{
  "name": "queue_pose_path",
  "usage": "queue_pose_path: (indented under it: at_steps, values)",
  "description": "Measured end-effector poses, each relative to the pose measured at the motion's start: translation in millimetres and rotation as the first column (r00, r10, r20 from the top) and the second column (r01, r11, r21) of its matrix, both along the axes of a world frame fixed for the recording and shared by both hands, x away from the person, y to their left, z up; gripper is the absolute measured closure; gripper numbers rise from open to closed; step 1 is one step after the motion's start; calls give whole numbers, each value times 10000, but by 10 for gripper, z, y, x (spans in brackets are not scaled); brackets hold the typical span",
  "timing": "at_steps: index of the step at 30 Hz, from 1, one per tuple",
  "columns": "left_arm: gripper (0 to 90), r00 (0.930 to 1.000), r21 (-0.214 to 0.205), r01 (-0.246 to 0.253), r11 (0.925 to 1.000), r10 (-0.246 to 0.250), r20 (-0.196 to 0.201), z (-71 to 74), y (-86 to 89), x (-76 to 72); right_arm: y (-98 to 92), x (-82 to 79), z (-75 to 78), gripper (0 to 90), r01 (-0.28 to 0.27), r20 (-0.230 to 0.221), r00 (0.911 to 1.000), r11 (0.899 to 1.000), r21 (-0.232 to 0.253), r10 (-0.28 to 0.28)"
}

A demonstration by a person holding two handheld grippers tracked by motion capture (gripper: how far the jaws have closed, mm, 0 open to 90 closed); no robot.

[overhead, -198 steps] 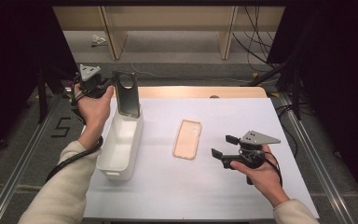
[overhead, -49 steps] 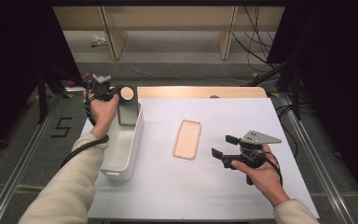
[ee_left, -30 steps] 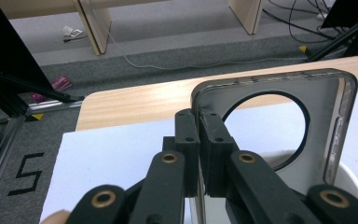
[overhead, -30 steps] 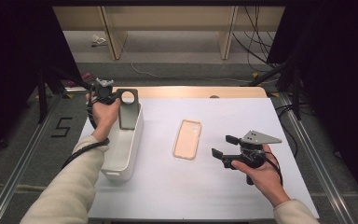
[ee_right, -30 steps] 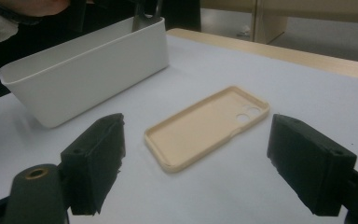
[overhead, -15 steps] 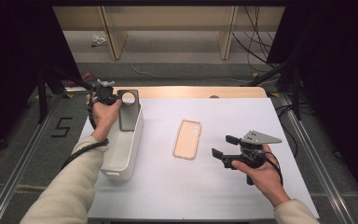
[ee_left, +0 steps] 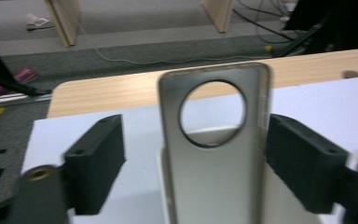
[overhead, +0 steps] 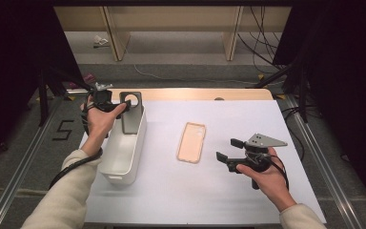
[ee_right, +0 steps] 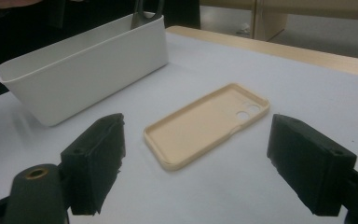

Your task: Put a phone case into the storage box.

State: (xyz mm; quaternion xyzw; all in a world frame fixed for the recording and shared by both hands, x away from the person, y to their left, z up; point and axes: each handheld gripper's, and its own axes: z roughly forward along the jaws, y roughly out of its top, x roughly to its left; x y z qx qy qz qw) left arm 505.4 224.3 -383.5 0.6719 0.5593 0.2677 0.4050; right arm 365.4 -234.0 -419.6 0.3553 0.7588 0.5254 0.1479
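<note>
I find the left gripper (overhead: 116,106) at the far end of the white bin (overhead: 116,164), on the left side of the white table (overhead: 219,200). Its jaws have just been opening and now stand wide. The grey phone case (ee_left: 214,154) stands upright between them: in the left gripper view the left jaw is clearly apart from the case, while the right jaw sits just beside its edge, and I cannot tell whether that one touches. I judge the case released. From the high view the grey phone case (overhead: 131,114) leans upright inside the far end of the bin, its round camera hole at the top, above the rim.

The right gripper (overhead: 229,150) rests low over the right part of the table in the person's right hand (overhead: 262,174). Its jaws stand wide with nothing between them. In the right gripper view they point toward the beige phone case (ee_right: 207,123), which lies flat on the table, hollow side up, well short of the jaws. In the high view the beige phone case (overhead: 192,142) lies between the bin and the right gripper, apart from both.
</note>
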Motion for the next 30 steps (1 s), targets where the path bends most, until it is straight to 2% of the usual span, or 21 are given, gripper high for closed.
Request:
queue_pose_path:
  at_steps: [2,4,6,10,12,14,16,19,22,27,30]
  values:
    - [140,9990,-48,437,9990,-437,60,17,-4,-88,-1,0,0,199,4,-11,10000,10000,0,-4]
    - [45,9963,-79,863,9962,-862,50,20,-17,-177,-2,0,0,199,23,-15,10000,10000,10,-23]
    - [0,9913,7,1314,9913,-1314,56,18,-35,-280,-2,0,2,200,21,-16,10000,10000,14,-21]
    - [0,9819,171,1877,9821,-1880,211,-24,-70,-493,-2,2,0,200,26,-30,10000,10000,6,-26]
    - [0,9756,197,2168,9760,-2173,311,-51,-82,-603,-2,2,-2,200,28,-31,10000,10000,6,-28]
    - [0,9680,97,2437,9698,-2438,600,-76,-102,-728,-4,2,-3,200,45,-24,10000,10000,6,-45]
    - [0,9564,-214,2797,9598,-2766,935,-105,-122,-860,-10,0,-4,200,65,-27,10000,10000,-2,-65]
    - [0,9467,-620,3119,9481,-3046,1050,-153,-174,-1022,-20,-4,-2,201,136,-26,9999,9999,-11,-136]
    - [0,9401,-383,3257,9447,-3192,1195,-181,-206,-1139,-32,-11,9,202,188,-2,9998,9998,-16,-188]
    - [0,9316,-537,3484,9358,-3394,1305,-197,-239,-1252,-57,-8,4,202,264,2,9997,9996,-14,-264]
    - [0,9222,-434,3697,9281,-3609,1386,-195,-283,-1301,-83,-6,4,202,369,-19,9993,9993,24,-369]
